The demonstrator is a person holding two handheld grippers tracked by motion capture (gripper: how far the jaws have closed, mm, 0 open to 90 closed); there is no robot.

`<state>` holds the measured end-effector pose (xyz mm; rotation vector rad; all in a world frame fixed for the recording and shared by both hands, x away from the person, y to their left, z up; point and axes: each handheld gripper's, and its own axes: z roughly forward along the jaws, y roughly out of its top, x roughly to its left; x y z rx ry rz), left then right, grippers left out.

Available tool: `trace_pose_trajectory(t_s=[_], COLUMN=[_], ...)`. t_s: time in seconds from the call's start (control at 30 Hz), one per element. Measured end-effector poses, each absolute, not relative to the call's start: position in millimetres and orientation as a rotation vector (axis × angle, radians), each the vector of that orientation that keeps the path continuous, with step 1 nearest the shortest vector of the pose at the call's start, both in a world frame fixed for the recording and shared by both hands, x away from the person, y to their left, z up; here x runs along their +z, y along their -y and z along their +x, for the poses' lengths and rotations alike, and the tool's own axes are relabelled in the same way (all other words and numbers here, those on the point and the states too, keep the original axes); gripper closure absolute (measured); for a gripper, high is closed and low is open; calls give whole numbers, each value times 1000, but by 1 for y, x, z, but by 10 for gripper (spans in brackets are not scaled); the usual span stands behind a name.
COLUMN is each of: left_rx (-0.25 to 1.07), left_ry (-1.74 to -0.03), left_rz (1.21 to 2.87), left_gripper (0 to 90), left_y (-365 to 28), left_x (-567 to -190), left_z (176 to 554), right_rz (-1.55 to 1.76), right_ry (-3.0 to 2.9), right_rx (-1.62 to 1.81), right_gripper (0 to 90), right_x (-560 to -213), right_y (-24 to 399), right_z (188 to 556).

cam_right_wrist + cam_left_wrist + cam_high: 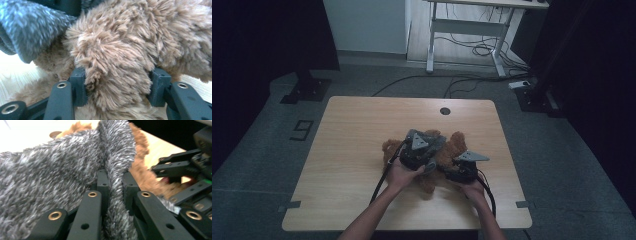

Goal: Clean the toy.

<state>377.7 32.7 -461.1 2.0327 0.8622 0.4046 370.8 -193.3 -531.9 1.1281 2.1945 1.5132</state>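
Note:
A brown plush toy [457, 142] lies in the middle of the wooden table [347, 150], partly under both grippers. My left gripper [424, 150] sits over its left side, shut on a fold of fuzzy grey knit fabric [50, 170] that rises between the jaws [116, 177]. The brown fur [142, 170] shows behind that fabric. My right gripper [456, 167] is at the toy's near right side. Its jaws [117, 80] press on a thick tuft of the brown plush [120, 45] from both sides. The grey fabric [27, 27] hangs just to the upper left of it.
A round cable hole [445, 111] sits near the table's far edge. Beyond the table stand a white desk frame [467, 30] with cables on the floor and a black stand base [307, 90] at the left. The other gripper [180, 170] is close on the right.

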Motion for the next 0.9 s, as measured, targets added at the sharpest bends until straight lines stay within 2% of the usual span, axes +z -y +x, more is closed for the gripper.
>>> trace_pose_trajectory(t_s=[0.4,0.6,0.73,0.9], left_rx=[463,411,436,512], left_ry=[-925,-983,-1053,-1129], left_rz=[2027,1929,1897,1920], left_gripper=[801,802,803,805], left_y=[-69,-99,-127,-154], left_x=[-462,-458,-456,-473], left_z=[373,373,376,377], right_rz=[1107,1099,1104,1113], right_ry=[-2201,-2204,-2200,-2197], right_rx=[1515,1519,1525,1532], right_gripper=[451,452,453,453], right_x=[-532,-533,-533,-534], right_y=[193,193,194,194], right_z=[369,368,368,369])
